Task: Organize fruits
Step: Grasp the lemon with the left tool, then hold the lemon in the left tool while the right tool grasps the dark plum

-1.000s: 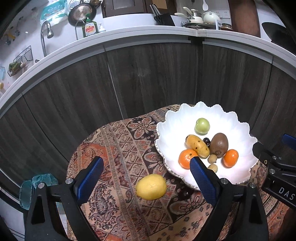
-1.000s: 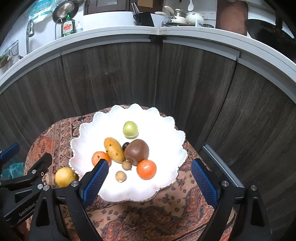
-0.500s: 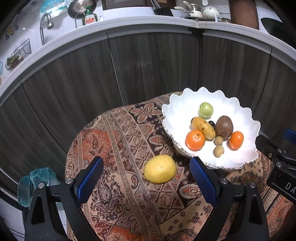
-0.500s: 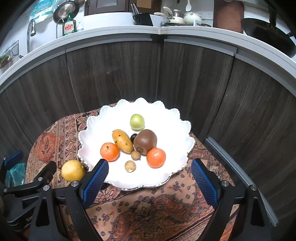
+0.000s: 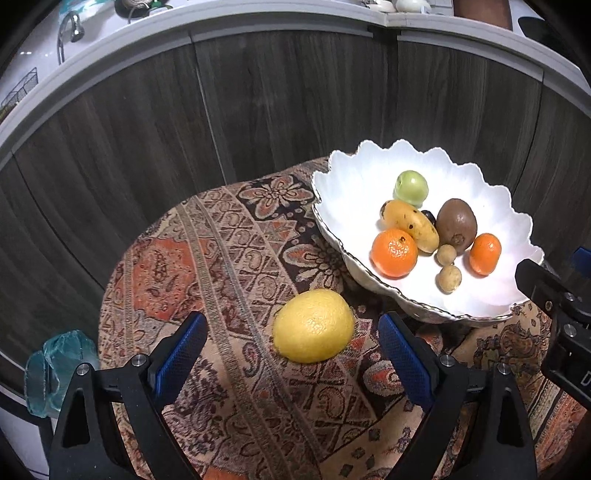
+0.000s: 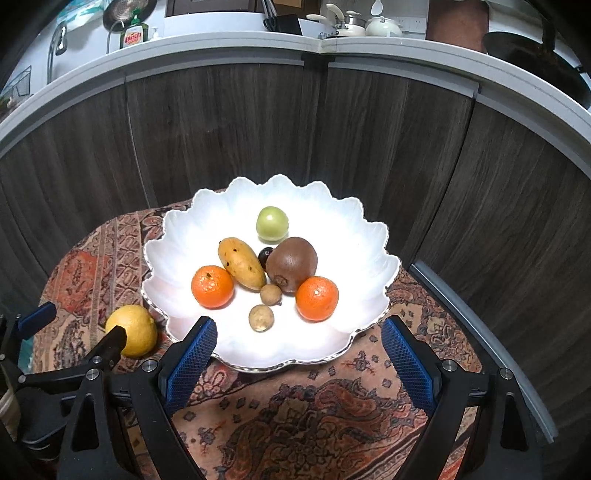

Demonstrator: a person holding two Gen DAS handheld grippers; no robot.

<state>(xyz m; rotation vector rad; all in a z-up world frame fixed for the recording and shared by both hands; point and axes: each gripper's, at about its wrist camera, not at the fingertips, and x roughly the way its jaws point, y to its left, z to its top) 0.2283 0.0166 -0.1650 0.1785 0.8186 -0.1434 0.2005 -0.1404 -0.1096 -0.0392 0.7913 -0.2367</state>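
Note:
A yellow lemon (image 5: pixel 313 325) lies on the patterned cloth (image 5: pixel 221 266), left of the white scalloped bowl (image 5: pixel 354 173). It also shows in the right wrist view (image 6: pixel 133 329). My left gripper (image 5: pixel 291 354) is open, with the lemon just ahead between its blue pads. The bowl (image 6: pixel 229 206) holds two oranges (image 6: pixel 212 287), a mango (image 6: pixel 241 263), a kiwi (image 6: pixel 291 264), a green fruit (image 6: pixel 272 223) and small brown fruits. My right gripper (image 6: pixel 299 354) is open and empty at the bowl's near rim.
Dark wood cabinet fronts (image 5: pixel 258 110) curve behind the cloth-covered table. A clear blue-green glass object (image 5: pixel 55 369) sits low at the left, off the table. A counter with dishes and a soap bottle (image 6: pixel 133 35) runs above.
My left gripper has moved forward and down toward the lemon, which now sits between the pads. My right gripper has come a little closer to the bowl.

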